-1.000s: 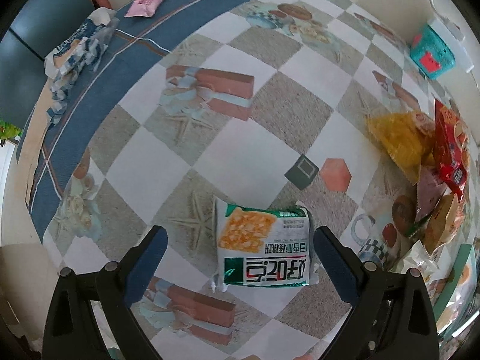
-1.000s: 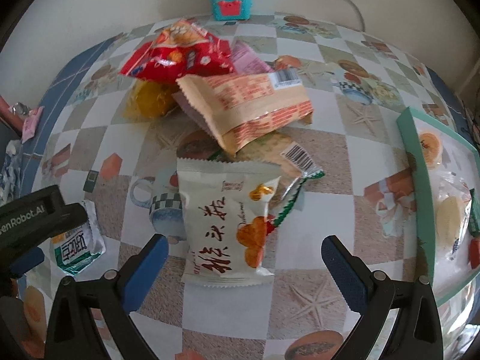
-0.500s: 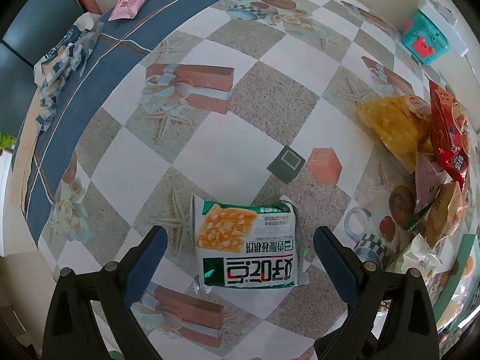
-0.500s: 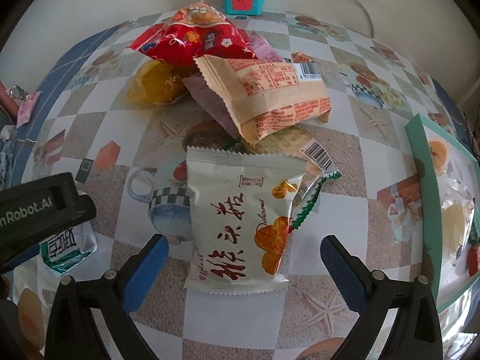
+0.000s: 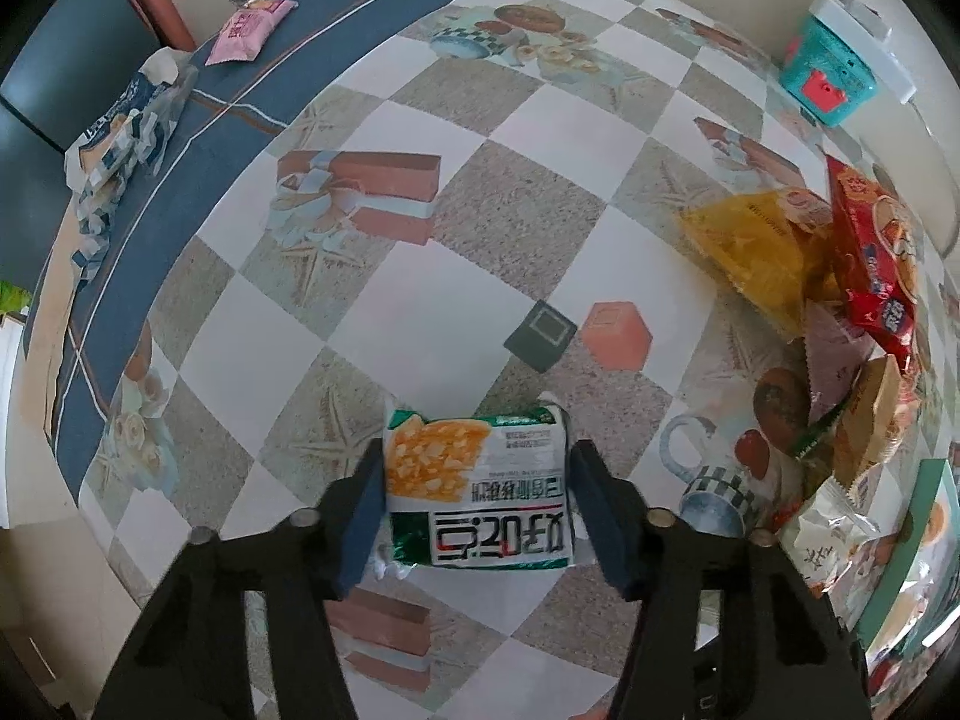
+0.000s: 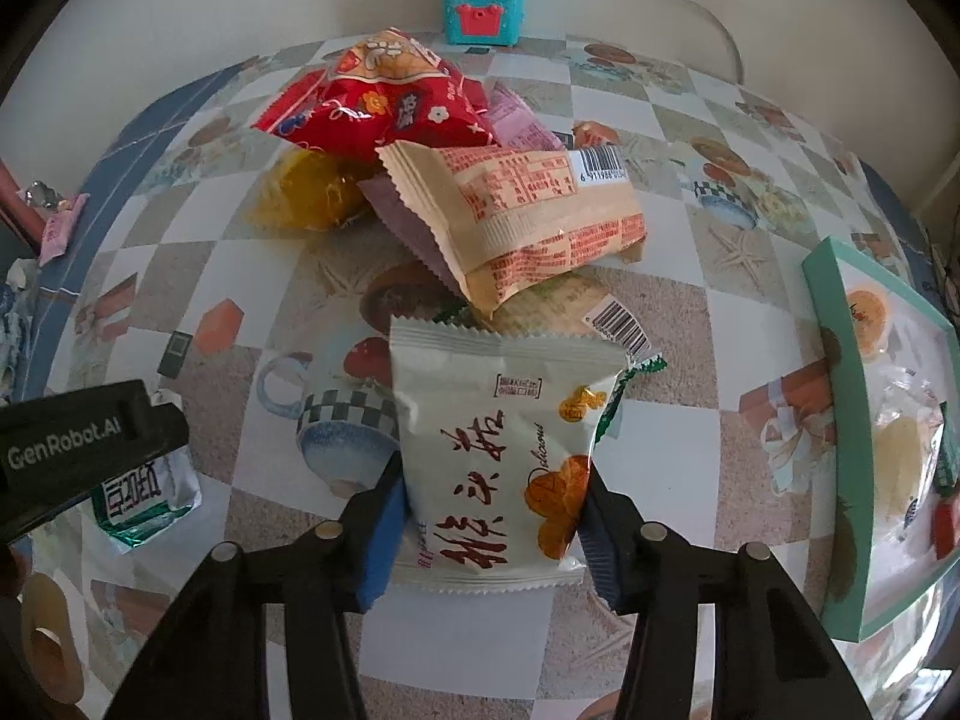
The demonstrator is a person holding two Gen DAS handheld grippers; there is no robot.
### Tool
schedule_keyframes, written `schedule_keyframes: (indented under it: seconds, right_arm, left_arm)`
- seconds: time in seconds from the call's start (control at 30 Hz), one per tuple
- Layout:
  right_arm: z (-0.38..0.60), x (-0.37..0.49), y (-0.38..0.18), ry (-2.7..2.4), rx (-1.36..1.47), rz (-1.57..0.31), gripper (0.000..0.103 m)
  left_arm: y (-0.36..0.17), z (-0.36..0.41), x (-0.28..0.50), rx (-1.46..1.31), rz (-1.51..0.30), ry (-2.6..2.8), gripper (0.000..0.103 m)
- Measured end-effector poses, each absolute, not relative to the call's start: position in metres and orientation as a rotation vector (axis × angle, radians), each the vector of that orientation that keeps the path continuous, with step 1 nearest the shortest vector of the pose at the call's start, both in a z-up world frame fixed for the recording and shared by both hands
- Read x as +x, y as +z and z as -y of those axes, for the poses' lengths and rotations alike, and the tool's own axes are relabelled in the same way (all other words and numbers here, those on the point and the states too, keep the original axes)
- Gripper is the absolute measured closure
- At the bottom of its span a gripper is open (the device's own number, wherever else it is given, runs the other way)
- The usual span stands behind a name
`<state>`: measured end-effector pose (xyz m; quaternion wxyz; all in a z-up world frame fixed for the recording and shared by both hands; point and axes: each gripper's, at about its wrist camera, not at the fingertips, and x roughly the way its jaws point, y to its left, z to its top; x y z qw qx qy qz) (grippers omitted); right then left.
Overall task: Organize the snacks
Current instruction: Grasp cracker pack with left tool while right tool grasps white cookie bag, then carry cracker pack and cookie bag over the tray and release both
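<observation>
My left gripper [image 5: 477, 498] is shut on a green and white snack packet [image 5: 477, 489] with a yellow picture, its blue pads pressed against both sides. The packet also shows in the right wrist view [image 6: 147, 501] under the left gripper's black body [image 6: 78, 450]. My right gripper [image 6: 492, 516] is shut on a white snack packet [image 6: 498, 456] with red writing. Behind it lies a pile: a tan packet [image 6: 522, 210], a red packet [image 6: 384, 102], a yellow packet [image 6: 306, 192] and a pink one [image 6: 519, 123].
A teal-rimmed tray [image 6: 834, 420] with wrapped snacks stands at the right. A teal toy box [image 6: 483, 0] and white adapter sit by the far wall. A pink packet [image 5: 249, 30] and a blue-white wrapper [image 5: 114, 150] lie at the table's far left edge.
Both grippers have closed from wide open onto their packets: the left on the green and white packet, the right on the white packet. Both moved forward slightly.
</observation>
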<state>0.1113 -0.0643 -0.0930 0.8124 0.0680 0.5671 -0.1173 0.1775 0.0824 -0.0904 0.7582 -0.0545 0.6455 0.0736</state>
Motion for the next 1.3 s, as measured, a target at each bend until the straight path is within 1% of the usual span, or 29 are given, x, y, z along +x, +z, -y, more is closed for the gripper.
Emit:
schedule_keyframes:
  seconds: [0.27,0.57,0.73,0.93,1.3]
  right_arm:
    - [0.081,0.109,-0.078,-0.244,0.166,-1.173,0.049]
    - [0.103,0.097,-0.020,-0.263,0.219,-1.040,0.049]
    - [0.122,0.086,0.014,-0.303,0.240,-0.968,0.049]
    - [0.149,0.069,0.039,-0.362,0.278,-0.907,0.049]
    - [0.220,0.034,0.064,-0.495,0.378,-0.824,0.049]
  left_arm:
    - [-0.053,-0.081,0.176,-0.145,-1.315,0.142,0.046]
    - [0.003,-0.103,0.162,-0.165,-1.164,0.145,0.046]
    - [0.020,-0.103,0.160,-0.175,-1.117,0.138,0.046]
    - [0.037,-0.098,0.153,-0.193,-1.079,0.130,0.046]
    - [0.060,-0.078,0.140,-0.188,-1.027,0.114,0.046]
